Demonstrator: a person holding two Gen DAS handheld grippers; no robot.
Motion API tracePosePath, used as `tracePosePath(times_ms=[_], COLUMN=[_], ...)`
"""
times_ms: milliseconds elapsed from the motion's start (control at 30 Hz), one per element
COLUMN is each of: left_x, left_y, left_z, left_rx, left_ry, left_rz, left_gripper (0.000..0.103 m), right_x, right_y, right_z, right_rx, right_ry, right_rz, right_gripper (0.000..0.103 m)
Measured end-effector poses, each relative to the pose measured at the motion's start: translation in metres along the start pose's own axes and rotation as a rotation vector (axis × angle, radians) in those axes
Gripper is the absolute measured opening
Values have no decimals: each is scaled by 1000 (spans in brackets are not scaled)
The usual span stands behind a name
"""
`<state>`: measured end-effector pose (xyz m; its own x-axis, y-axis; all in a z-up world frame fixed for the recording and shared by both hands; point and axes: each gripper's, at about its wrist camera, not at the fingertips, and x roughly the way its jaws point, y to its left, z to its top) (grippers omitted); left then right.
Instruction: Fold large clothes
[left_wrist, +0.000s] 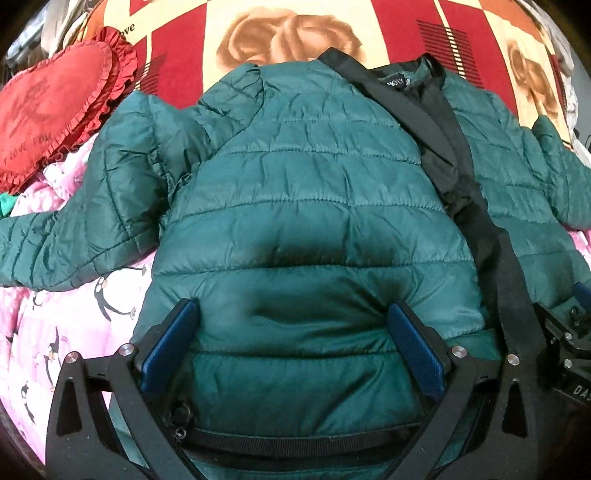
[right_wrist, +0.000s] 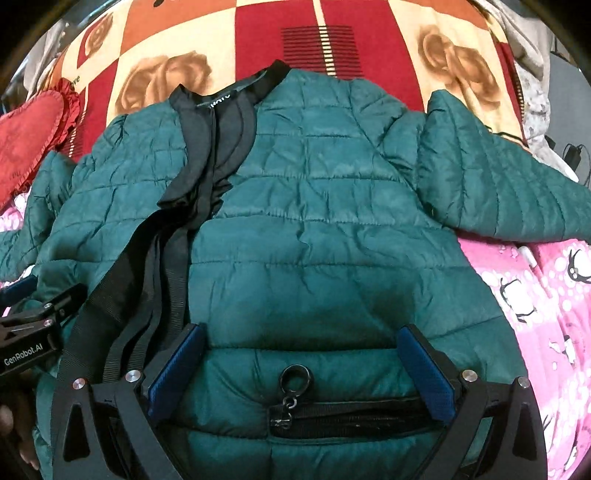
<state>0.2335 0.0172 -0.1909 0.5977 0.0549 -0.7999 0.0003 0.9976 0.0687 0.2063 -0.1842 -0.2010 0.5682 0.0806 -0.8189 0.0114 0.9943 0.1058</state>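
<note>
A dark green quilted puffer jacket (left_wrist: 303, 192) lies front up on the bed, collar far, sleeves spread to both sides; it also shows in the right wrist view (right_wrist: 325, 206). Its black zip placket (left_wrist: 454, 155) runs down the middle (right_wrist: 177, 236). My left gripper (left_wrist: 293, 314) is open, its blue pads astride the jacket's left lower panel, above a pocket zip (left_wrist: 295, 439). My right gripper (right_wrist: 301, 339) is open over the right lower panel, with a pocket zip pull ring (right_wrist: 294, 376) between its fingers. Each gripper shows at the edge of the other's view.
A red and cream rose-patterned blanket (left_wrist: 207, 44) covers the far bed. A red heart-shaped frilled pillow (left_wrist: 55, 103) lies at the far left. A pink penguin-print cover (right_wrist: 546, 325) lies under the jacket on both sides.
</note>
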Motion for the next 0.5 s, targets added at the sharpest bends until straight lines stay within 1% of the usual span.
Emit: tracePosePath(times_ms=[300,500], left_x=[4,4], left_y=[3,4], left_z=[0,0], left_rx=[-14,-16], left_ry=[-2,-6], left_rz=[-26,-31], left_gripper=[103,103], right_x=[5,7], right_y=[1,5], right_z=[-2,-2], right_rx=[-20,-29], right_ry=[-23,-29], right_rz=[23,12], right_gripper=[103,103])
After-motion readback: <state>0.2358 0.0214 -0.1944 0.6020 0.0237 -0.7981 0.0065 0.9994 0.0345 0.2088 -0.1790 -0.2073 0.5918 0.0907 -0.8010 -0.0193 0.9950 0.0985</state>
